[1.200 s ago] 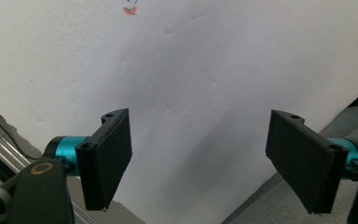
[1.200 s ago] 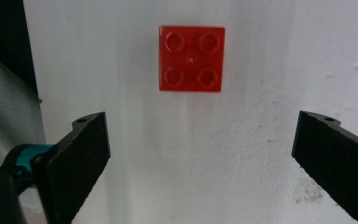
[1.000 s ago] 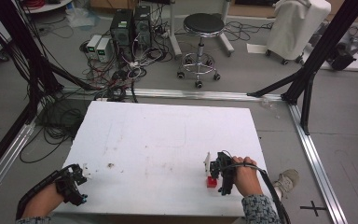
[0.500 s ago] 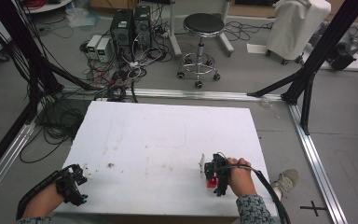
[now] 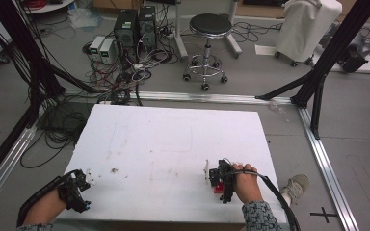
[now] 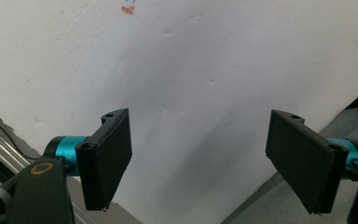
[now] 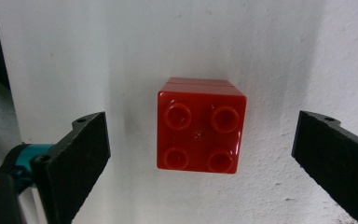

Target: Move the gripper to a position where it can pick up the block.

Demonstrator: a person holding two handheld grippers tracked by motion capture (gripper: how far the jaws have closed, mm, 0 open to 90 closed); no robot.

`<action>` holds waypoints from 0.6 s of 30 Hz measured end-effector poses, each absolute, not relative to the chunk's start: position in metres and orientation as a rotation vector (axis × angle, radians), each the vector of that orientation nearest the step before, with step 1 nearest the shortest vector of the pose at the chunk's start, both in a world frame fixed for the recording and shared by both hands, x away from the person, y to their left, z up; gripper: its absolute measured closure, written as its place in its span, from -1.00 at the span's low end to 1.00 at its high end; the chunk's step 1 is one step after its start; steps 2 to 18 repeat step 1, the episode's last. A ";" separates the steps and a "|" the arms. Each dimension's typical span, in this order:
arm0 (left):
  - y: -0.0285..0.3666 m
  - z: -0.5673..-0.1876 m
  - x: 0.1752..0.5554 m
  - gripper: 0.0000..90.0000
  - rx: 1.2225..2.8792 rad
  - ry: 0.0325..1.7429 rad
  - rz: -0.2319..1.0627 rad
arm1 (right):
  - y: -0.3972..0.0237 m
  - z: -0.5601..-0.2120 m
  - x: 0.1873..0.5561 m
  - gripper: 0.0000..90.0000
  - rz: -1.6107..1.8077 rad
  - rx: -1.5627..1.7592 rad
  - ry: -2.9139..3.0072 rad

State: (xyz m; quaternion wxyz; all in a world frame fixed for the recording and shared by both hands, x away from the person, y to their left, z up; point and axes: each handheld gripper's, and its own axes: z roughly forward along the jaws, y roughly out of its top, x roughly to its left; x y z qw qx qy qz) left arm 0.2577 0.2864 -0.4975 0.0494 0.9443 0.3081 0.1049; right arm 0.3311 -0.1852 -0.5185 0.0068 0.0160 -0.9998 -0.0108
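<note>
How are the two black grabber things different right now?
The right gripper has a red block sitting between its jaws, not touched by either; the left gripper has only bare white table between its jaws. In the high view the right gripper sits over the table's near right part, while the left gripper sits at its near left corner. Both are open, with flat black jaws on teal mounts.

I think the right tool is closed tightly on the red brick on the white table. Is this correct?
Not quite. The right tool is open: in the right gripper view its jaws stand apart on either side of the red brick, touching neither side. The brick does sit on the white table.
</note>
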 end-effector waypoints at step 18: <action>0.286 -0.498 0.258 -0.49 2.876 0.939 0.318 | -0.185 -0.518 0.331 -0.92 -0.034 0.050 -3.127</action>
